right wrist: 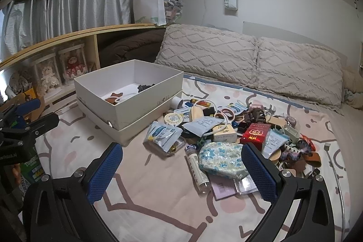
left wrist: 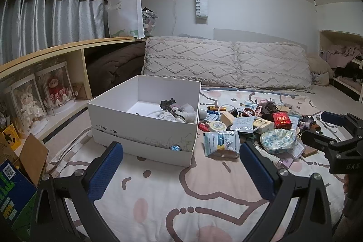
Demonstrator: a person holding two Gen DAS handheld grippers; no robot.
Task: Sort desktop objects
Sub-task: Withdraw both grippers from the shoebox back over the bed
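Two tongs, both spread wide, gripping nothing: left tongs [left wrist: 181, 162] low over the bedsheet [left wrist: 192, 196], right tongs [right wrist: 182, 165] just short of the pile. One white box [left wrist: 145, 124] at 11 o'clock, sitting in its lid, long axis running 10-to-4 in right view, some small items inside. One clutter pile [right wrist: 229, 128] at 1 o'clock on the bed: one red pack [right wrist: 255, 134], one floral pouch [right wrist: 221, 159], one tube [right wrist: 196, 167] lying 12-to-6. Two pillows [right wrist: 249, 56] behind.

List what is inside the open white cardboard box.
Open white cardboard box holds a dark hair scrunchie, white cable and pale soft items; its near walls hide the remaining floor.
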